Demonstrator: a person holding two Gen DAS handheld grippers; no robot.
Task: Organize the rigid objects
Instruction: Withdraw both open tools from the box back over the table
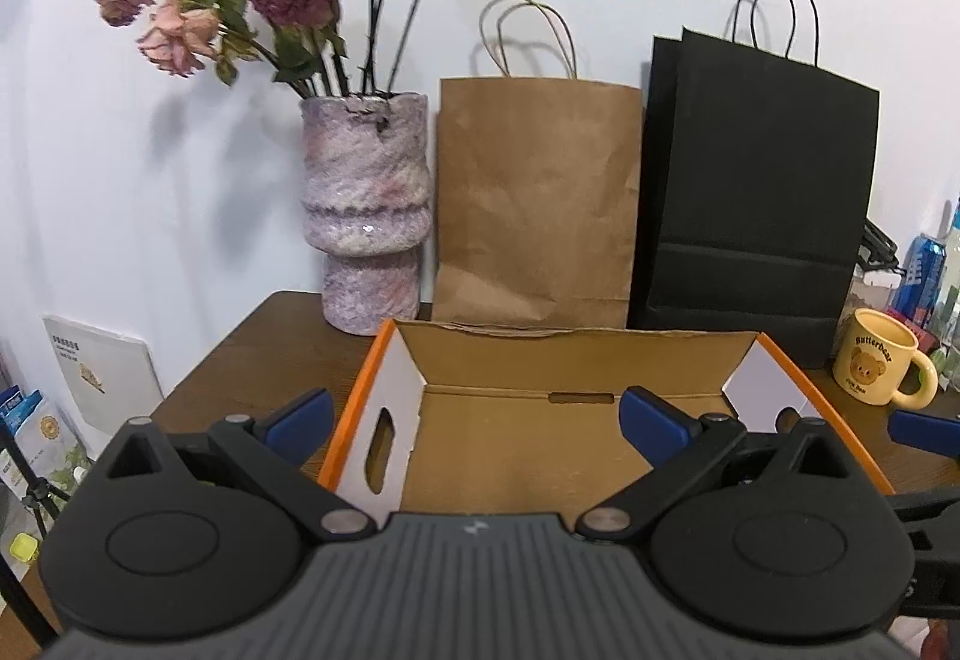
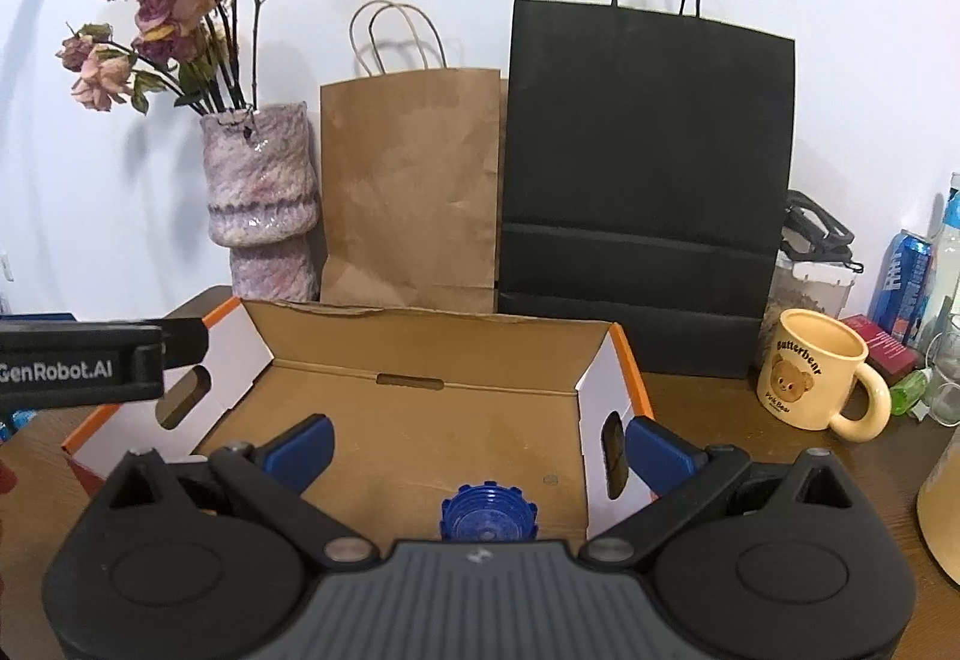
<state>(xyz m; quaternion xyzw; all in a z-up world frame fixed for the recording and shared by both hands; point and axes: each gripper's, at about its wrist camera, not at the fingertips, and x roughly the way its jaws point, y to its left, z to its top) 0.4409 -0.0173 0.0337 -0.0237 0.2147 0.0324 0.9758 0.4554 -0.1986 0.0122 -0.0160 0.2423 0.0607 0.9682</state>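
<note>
An open cardboard box (image 2: pixel 432 348) with orange edges and white end walls stands on the brown table. A blue ridged round cap (image 2: pixel 489 513) lies on the box floor near its front. My right gripper (image 2: pixel 480 450) hangs just above the cap, open wide, its blue fingertips (image 2: pixel 300 447) well apart and clear of it. In the left wrist view my left gripper (image 1: pixel 477 420) is open over the left part of the box (image 1: pixel 570 360), nothing between its fingers; the cap is hidden there. A yellow bear mug (image 2: pixel 810 366) stands right of the box.
Behind the box stand a mottled purple vase (image 2: pixel 258 204) of dried roses, a brown paper bag (image 2: pixel 408 192) and a black paper bag (image 2: pixel 642 192). A blue can (image 2: pixel 903 282), a clear container (image 2: pixel 810 282) and small items crowd the right side. The left gripper's body (image 2: pixel 78 366) reaches in at the left.
</note>
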